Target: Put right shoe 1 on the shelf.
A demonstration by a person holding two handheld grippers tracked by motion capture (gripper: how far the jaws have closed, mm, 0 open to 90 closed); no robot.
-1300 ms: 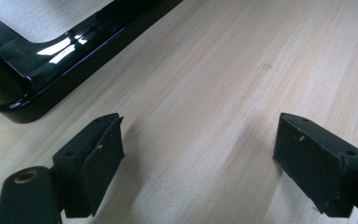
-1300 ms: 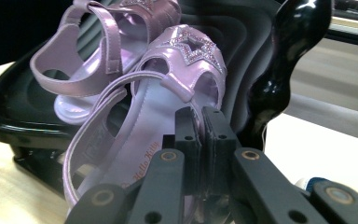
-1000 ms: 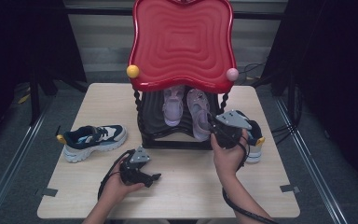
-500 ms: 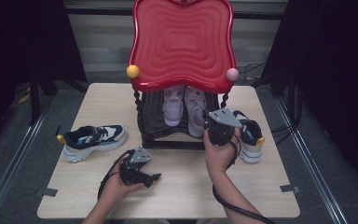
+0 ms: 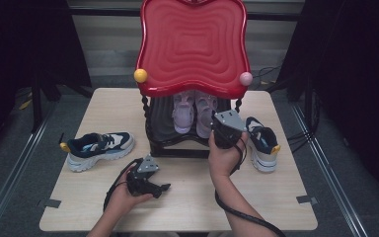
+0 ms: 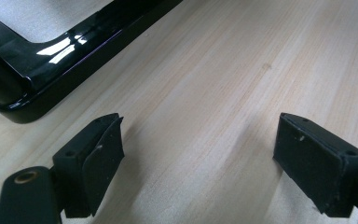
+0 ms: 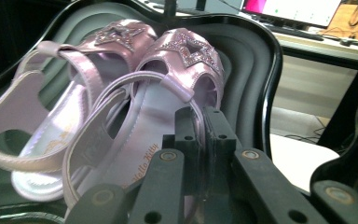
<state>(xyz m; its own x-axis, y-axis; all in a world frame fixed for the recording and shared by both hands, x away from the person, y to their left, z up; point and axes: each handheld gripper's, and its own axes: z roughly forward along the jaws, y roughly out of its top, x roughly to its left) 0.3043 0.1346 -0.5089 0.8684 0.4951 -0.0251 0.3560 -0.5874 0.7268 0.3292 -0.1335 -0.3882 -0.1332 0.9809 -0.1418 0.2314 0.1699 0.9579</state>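
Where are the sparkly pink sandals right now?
The pink sandals sit side by side on the black lower shelf under the red top, mid-table in the high view; the right gripper pinches the right sandal's strap.

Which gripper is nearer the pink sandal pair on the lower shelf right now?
Right. The right gripper is shut on the heel strap of one pink sandal. The left gripper rests on the table, in front of the rack, jaws open.
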